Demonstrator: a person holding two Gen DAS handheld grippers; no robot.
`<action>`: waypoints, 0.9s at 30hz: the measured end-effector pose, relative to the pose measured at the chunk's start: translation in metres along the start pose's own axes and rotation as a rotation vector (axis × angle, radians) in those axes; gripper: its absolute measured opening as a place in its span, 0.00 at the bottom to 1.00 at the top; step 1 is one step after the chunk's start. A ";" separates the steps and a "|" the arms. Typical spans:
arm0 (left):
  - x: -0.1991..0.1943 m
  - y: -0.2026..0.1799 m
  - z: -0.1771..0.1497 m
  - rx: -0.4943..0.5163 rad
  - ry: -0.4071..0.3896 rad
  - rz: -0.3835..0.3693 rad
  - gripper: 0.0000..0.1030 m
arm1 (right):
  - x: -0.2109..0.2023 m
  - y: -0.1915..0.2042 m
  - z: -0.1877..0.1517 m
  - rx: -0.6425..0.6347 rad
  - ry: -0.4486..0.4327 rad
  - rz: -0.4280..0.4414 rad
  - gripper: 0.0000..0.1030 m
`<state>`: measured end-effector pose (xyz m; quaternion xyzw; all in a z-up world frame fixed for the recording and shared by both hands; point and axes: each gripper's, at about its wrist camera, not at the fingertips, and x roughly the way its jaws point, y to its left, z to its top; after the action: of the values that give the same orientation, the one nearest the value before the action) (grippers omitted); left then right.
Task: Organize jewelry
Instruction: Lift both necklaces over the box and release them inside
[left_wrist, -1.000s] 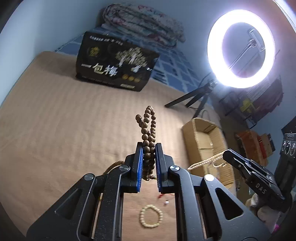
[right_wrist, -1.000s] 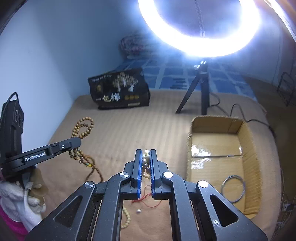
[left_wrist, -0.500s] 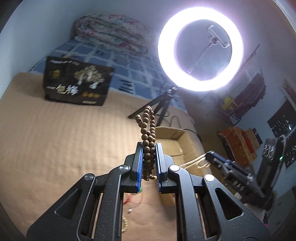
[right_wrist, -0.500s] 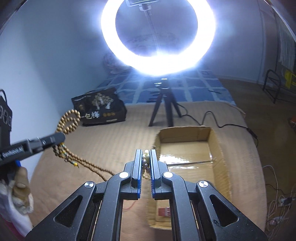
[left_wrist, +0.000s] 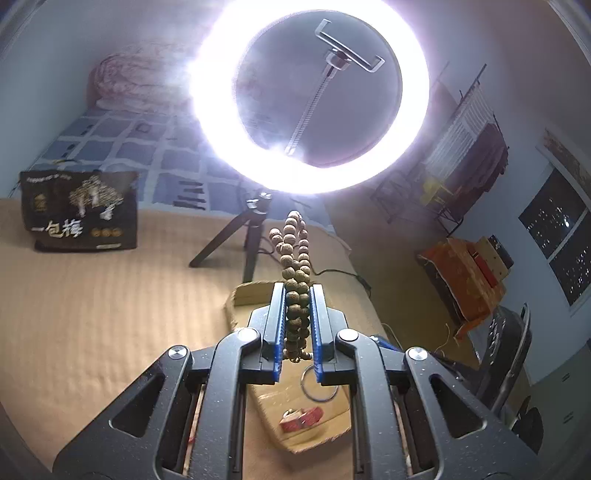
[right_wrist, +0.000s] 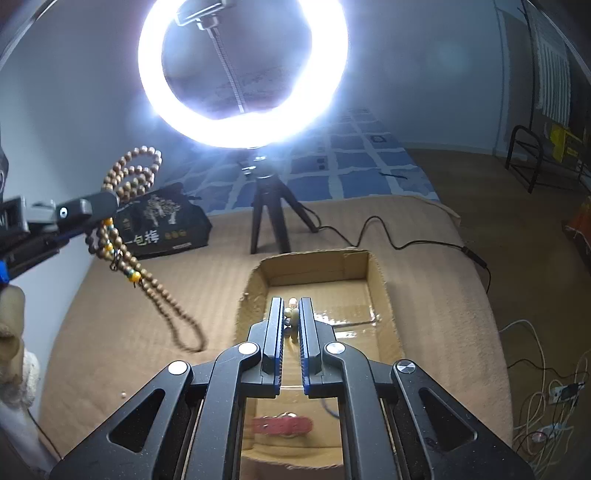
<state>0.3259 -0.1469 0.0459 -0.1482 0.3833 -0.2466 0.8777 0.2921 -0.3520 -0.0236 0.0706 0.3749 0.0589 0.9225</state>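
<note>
My left gripper (left_wrist: 296, 290) is shut on a brown wooden bead necklace (left_wrist: 293, 258); its bunched loops stick up past the tips. From the right wrist view the same necklace (right_wrist: 127, 206) hangs in a long loop from the left gripper (right_wrist: 99, 206) over the tan blanket. My right gripper (right_wrist: 291, 302) is shut on a pale bead bracelet (right_wrist: 292, 314), held above the open cardboard box (right_wrist: 380, 291). In the box lie a red bracelet (right_wrist: 282, 424) and a metal ring (left_wrist: 318, 386).
A bright ring light on a black tripod (right_wrist: 267, 218) stands just behind the box, its cable (right_wrist: 406, 240) trailing right. A black printed bag (right_wrist: 162, 225) stands at the back left. The blanket's edge and floor cables (right_wrist: 546, 398) are at the right.
Both grippers have moved toward the box and tilted up toward the ring light. The box now lies under both grippers. The hanging necklace swings.
</note>
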 end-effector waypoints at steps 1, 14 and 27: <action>0.004 -0.004 0.002 0.004 0.000 -0.003 0.10 | 0.002 -0.003 0.001 0.003 -0.001 -0.003 0.06; 0.090 -0.019 -0.007 0.034 0.082 0.020 0.10 | 0.044 -0.033 0.002 0.034 0.058 -0.024 0.06; 0.144 0.004 -0.040 0.062 0.186 0.088 0.10 | 0.083 -0.051 -0.014 0.068 0.146 -0.030 0.06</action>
<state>0.3814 -0.2252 -0.0686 -0.0804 0.4615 -0.2322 0.8524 0.3443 -0.3878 -0.0994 0.0917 0.4442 0.0372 0.8905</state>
